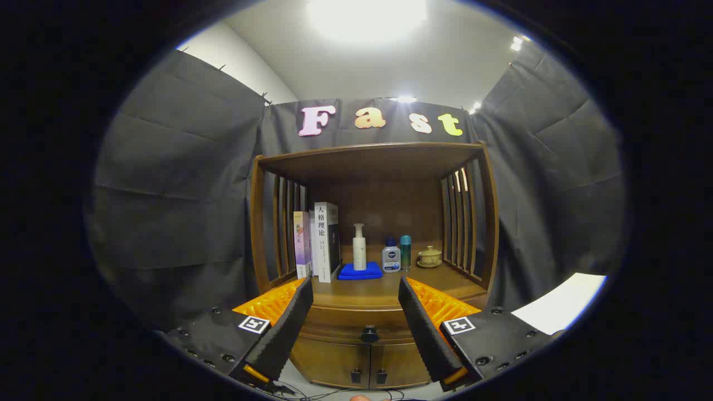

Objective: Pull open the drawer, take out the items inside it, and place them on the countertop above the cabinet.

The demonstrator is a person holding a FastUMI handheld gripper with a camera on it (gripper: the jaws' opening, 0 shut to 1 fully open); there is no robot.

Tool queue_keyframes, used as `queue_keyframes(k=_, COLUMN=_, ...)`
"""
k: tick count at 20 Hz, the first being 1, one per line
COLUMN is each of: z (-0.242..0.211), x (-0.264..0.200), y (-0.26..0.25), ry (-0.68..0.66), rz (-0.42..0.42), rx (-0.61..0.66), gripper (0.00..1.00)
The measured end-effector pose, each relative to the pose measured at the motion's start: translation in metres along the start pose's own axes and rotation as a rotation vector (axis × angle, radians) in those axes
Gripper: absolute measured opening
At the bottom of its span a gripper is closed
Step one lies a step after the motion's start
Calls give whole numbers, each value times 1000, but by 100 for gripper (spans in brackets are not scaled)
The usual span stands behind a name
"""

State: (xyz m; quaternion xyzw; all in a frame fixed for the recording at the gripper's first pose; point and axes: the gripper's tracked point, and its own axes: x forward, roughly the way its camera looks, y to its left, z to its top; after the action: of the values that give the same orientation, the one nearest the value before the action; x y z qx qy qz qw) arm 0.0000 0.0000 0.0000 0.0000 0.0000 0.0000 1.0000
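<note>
The brown wooden drawer (365,323) sits closed under the counter (384,289), its dark knob (369,334) between the fingers of the gripper (355,292), which are spread wide, level, facing it.

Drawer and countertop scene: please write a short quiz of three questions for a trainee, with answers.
1. True or false: the drawer is already pulled open.
2. What lies under the white pump bottle on the countertop?
A. a blue cloth
B. a book
C. a saucer
3. Fill in: the tool has its fingers spread apart, and the drawer's dark ____ sits between them.

Key:
1. False; the drawer front is flush with the cabinet.
2. A; the blue cloth is folded beneath the bottle.
3. Knob; nothing is gripped.
</note>
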Motion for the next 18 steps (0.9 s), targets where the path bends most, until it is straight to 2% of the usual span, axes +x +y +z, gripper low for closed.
queue_keyframes(k=5, z=-25, x=12, y=-1, ry=29, rz=-12, rx=-59, gripper=97)
queue_keyframes(k=18, z=-49, x=24, y=4, ry=67, rz=7, rx=-18, gripper=97)
